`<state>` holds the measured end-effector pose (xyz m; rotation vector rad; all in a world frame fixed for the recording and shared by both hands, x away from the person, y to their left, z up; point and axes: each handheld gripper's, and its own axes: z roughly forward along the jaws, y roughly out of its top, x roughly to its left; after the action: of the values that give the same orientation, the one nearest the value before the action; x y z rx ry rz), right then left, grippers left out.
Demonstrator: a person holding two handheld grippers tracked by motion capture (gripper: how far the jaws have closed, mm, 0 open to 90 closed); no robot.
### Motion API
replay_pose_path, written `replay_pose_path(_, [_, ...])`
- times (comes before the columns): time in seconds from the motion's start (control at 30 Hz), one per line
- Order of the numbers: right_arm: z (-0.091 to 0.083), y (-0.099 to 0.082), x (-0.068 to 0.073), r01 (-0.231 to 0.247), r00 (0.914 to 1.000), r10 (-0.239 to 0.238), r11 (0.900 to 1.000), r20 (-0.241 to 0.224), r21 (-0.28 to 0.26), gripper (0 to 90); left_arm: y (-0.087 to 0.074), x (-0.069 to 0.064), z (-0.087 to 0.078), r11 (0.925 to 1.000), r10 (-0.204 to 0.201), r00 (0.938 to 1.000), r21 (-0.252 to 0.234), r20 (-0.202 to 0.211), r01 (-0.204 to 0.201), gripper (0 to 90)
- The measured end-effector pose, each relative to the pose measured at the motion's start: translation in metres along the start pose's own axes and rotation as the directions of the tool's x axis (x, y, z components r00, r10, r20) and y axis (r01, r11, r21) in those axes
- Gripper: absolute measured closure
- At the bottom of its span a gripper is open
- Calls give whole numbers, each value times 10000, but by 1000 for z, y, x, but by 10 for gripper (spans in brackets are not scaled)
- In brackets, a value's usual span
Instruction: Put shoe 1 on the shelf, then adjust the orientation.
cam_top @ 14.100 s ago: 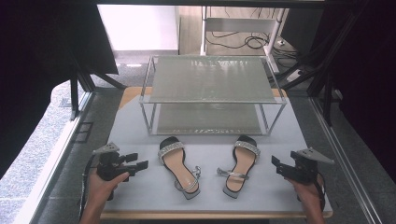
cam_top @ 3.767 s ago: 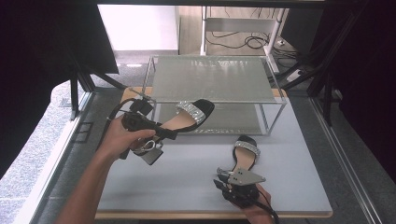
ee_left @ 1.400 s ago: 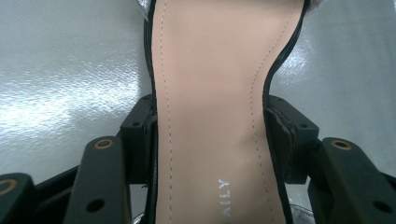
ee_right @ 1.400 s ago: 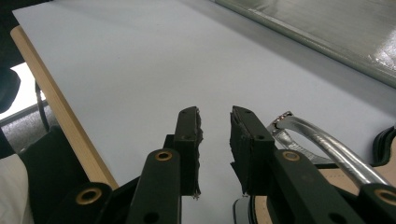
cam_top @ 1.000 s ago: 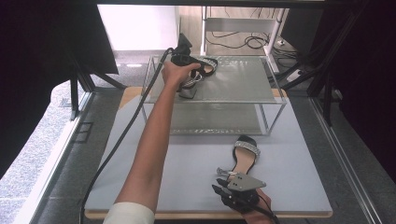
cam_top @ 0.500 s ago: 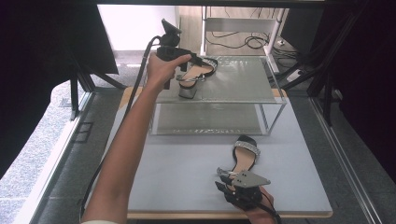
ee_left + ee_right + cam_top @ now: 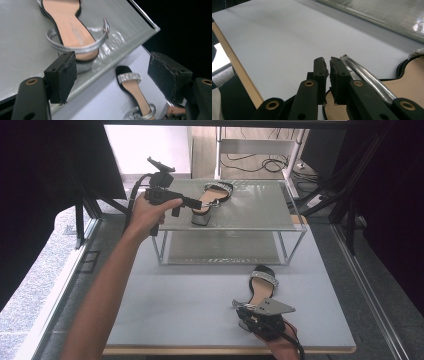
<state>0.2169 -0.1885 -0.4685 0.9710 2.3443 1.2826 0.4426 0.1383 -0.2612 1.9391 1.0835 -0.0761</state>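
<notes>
A black sandal with a silver strap (image 7: pixel 214 196) lies on the top of the glass shelf rack (image 7: pixel 255 212). My left gripper (image 7: pixel 196 205) hangs just left of it, open and empty; in the left gripper view (image 7: pixel 116 75) its pads stand wide apart in front of that sandal's heel (image 7: pixel 72 27). The second sandal (image 7: pixel 263 285) lies on the white board near the front. My right gripper (image 7: pixel 248 316) sits at its heel. Its jaws (image 7: pixel 327 67) have just been closing and are nearly together with nothing between them. The silver ankle strap (image 7: pixel 362 72) lies outside the right jaw.
The rack's lower shelf (image 7: pixel 225 247) is bare. The white board (image 7: pixel 185 295) has open room left of the second sandal. Its wooden front edge (image 7: pixel 239 72) is close behind my right gripper. Cables (image 7: pixel 260 165) lie on the floor beyond the rack.
My left hand has drawn back to the left, away from the sandal, which stays on the rack's top. The right hand has kept its place at the other sandal's heel.
</notes>
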Motion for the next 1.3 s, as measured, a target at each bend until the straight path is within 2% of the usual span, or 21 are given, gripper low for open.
replay_pose_path(0.23, [0,1,-1,-7,10000,7,10000,-16,24,829,-17,0,-2,9992,373,9987,157,349,-379,256])
replay_pose_path(0.47, [0,4,0,92,9999,-92,10000,62,3,848,-33,-1,-5,9991,412,9979,-47,504,-410,268])
replay_pose_path(0.57, [4,5,4,307,9993,-312,9992,195,270,854,-42,-1,-9,9980,625,9973,-153,380,-620,269])
replay_pose_path(0.67, [10,4,10,620,9971,-650,9954,394,733,862,-52,2,-11,9977,647,9963,-253,561,-634,269])
replay_pose_path(0.83, [15,-1,15,814,9939,-896,9895,647,1190,875,-70,3,-12,9973,701,9952,-286,686,-682,269])
replay_pose_path(0.93, [14,-1,17,833,9920,-944,9885,840,1261,883,-82,3,-14,9969,771,9952,-201,605,-760,269])
replay_pose_path(1.0, [12,-3,19,987,9887,-1122,9864,998,1314,886,-93,4,-16,9968,793,9945,-150,688,-784,270])
replay_pose_path(1.03, [10,-4,20,991,9879,-1133,9863,1058,1317,889,-102,4,-18,9962,874,9944,-107,600,-869,271])
replay_pose_path(1.3, [-8,-15,13,833,9907,-968,9872,960,1358,897,-151,1,-16,9933,1133,9905,134,774,-1147,272])
